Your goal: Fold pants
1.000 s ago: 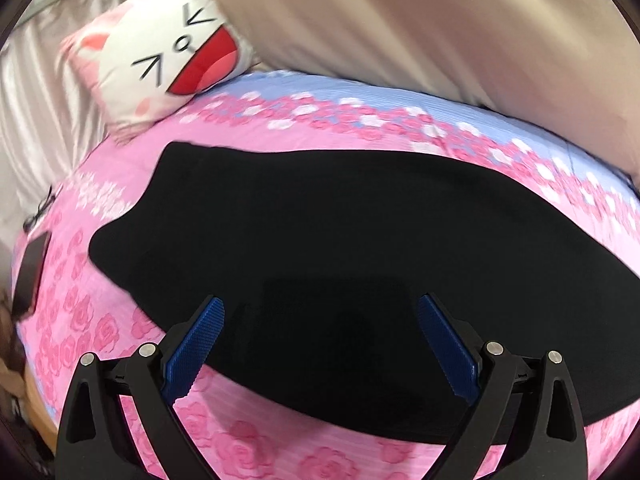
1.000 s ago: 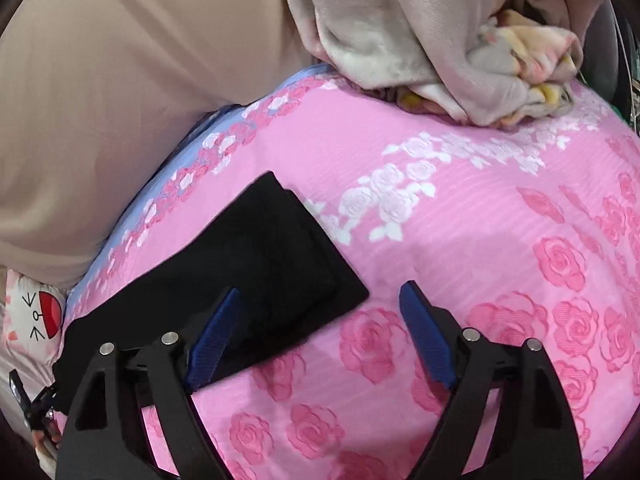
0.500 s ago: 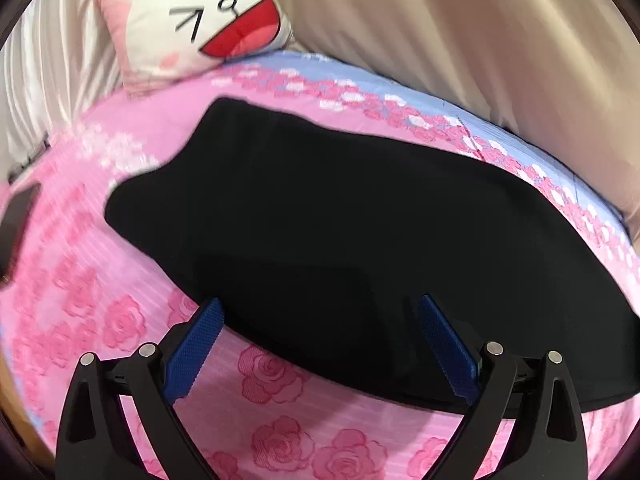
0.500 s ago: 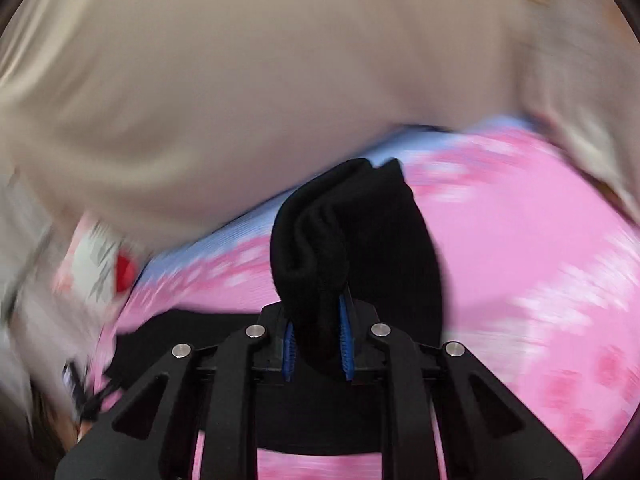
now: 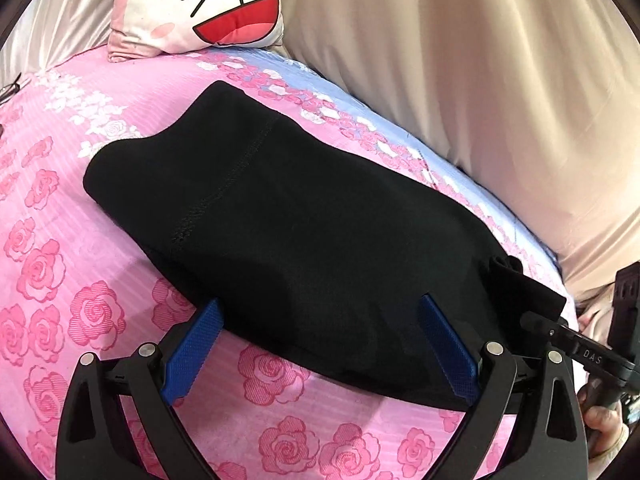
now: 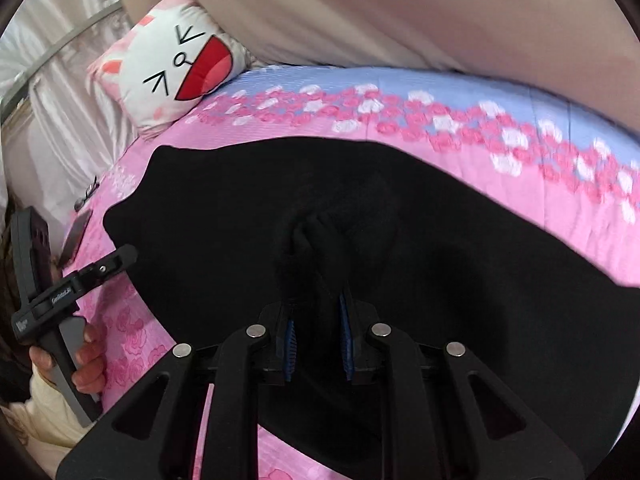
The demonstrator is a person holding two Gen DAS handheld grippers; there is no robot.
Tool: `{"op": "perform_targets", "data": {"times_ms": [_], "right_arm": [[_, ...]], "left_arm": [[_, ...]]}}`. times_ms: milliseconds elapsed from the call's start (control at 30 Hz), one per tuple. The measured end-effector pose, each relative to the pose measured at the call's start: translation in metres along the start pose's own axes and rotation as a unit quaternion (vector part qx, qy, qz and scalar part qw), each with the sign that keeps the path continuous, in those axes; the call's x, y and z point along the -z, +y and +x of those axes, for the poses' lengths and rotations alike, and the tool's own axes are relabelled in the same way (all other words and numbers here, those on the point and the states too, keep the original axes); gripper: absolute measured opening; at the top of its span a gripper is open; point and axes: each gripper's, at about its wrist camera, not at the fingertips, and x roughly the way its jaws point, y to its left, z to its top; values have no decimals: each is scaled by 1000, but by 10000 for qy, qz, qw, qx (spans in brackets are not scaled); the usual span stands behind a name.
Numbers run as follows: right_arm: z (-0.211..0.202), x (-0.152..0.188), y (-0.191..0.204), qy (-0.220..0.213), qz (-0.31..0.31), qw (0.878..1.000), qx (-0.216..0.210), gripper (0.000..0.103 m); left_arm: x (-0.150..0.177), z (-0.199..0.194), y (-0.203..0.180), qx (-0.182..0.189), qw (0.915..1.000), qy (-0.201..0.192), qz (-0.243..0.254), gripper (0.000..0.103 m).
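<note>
Left wrist view: the left gripper (image 5: 320, 344) is held with its blue pads (image 5: 192, 350) spread wide and nothing pinched between them. The black pants (image 5: 304, 216) are laid out on the pink rose bedspread (image 5: 60, 272) directly ahead of the tool, and their near edge is seen running across the gap between the two fingers; whether the pads touch the cloth cannot be told. Off to the tool's right, a bunched end of the pants is lifted where the right gripper (image 5: 532, 312) comes in from the edge. A cat-face pillow (image 5: 200, 4) is seen far ahead and to the left, against a beige cover (image 5: 460, 80).

Right wrist view: the right gripper (image 6: 318, 312) is clenched on a gathered fold of the pants (image 6: 248, 216). Its jaws have just been closing, and black cloth is pressed between the blue pads (image 6: 346, 320), bulging up just beyond the fingertips. The rest of the garment is spread ahead of and beneath the tool, with the bedspread (image 6: 540, 200) showing beyond it and the blue flowered band further off. To the tool's left, the left gripper (image 6: 120, 258) is seen from the side, its finger tip at the edge of the pants, gripped by a person's hand (image 6: 86, 360) in a cream sleeve. The pillow (image 6: 176, 68) is seen far ahead to the left.
</note>
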Motion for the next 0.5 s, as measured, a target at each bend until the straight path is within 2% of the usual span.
{"op": "perform_targets", "data": {"times_ms": [67, 133, 200, 267, 333, 433, 500], "right_arm": [[-25, -3, -11, -250, 212, 9995, 13, 16], [-71, -5, -34, -686, 495, 9962, 183, 16], [-125, -2, -73, -1186, 898, 9879, 429, 16], [-174, 11, -113, -1598, 1328, 9750, 790, 16], [-225, 37, -161, -1902, 1820, 9546, 1396, 16], [-274, 88, -232, -1993, 2590, 9212, 2111, 16], [-288, 122, -273, -1955, 3027, 9031, 2337, 16]], "left_arm": [[-1, 0, -1, 7, 10000, -4, 10, 96], [-1, 0, -2, 4, 10000, -4, 22, 96], [-1, 0, -1, 20, 10000, -4, 12, 96], [-2, -1, 0, 24, 10000, -5, 7, 96], [-2, 0, -1, -28, 10000, 6, 50, 96], [-2, 2, -4, -140, 9998, 29, 135, 96], [-2, 3, -6, -217, 9996, 46, 193, 96]]}}
